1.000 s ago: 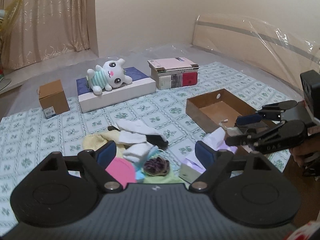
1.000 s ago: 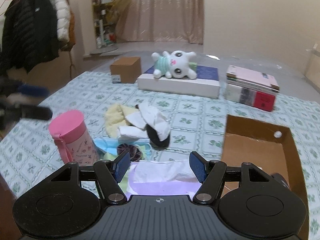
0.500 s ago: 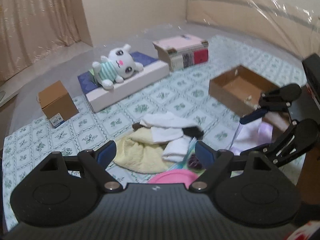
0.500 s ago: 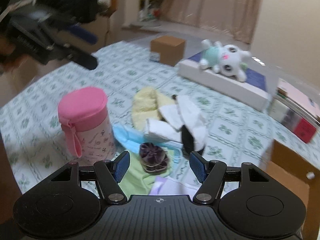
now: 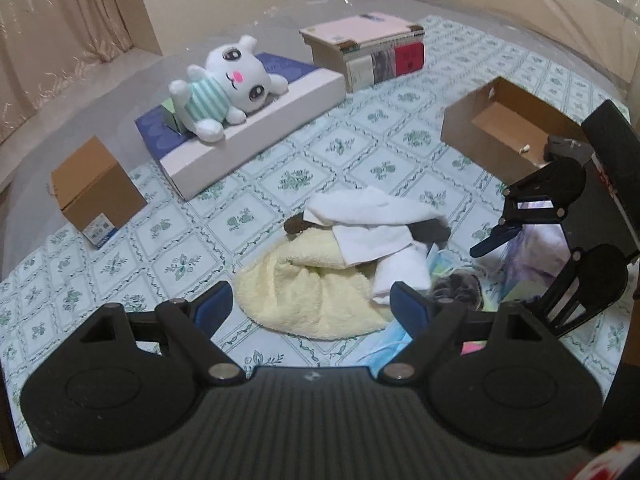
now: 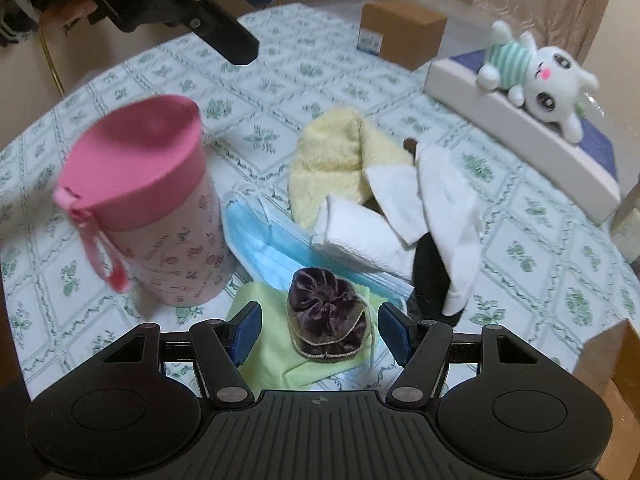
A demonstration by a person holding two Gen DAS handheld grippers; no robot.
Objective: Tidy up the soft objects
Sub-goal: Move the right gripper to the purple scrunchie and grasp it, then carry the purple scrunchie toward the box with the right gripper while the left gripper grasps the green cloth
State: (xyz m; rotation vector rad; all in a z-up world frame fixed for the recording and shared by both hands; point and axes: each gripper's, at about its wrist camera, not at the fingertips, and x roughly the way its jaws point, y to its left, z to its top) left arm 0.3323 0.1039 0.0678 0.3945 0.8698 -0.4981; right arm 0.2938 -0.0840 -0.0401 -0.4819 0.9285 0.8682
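Both grippers hung over the heap of soft things on the patterned cloth (image 5: 280, 160). The left gripper (image 5: 310, 304) had its jaws spread wide with nothing between them, poised above the yellow towel (image 5: 312, 292). White cloths (image 5: 372, 220) lay folded across the towel's far edge, with something dark under them. The right gripper (image 6: 318, 330) also had its jaws spread; the purple pouch (image 6: 326, 314) sat between them, but the pads were not touching it. That pouch rested on a green cloth (image 6: 264, 354), just in front of a blue mask (image 6: 264, 248). A pink cup (image 6: 160, 208) stood upright to the left of the mask. Farther off, a plush rabbit (image 5: 224, 88) lay on a flat white box (image 5: 256, 136), with books (image 5: 364, 52) beside it, a small carton (image 5: 94, 192) well apart, and an open cardboard box (image 5: 500, 128) at the right.
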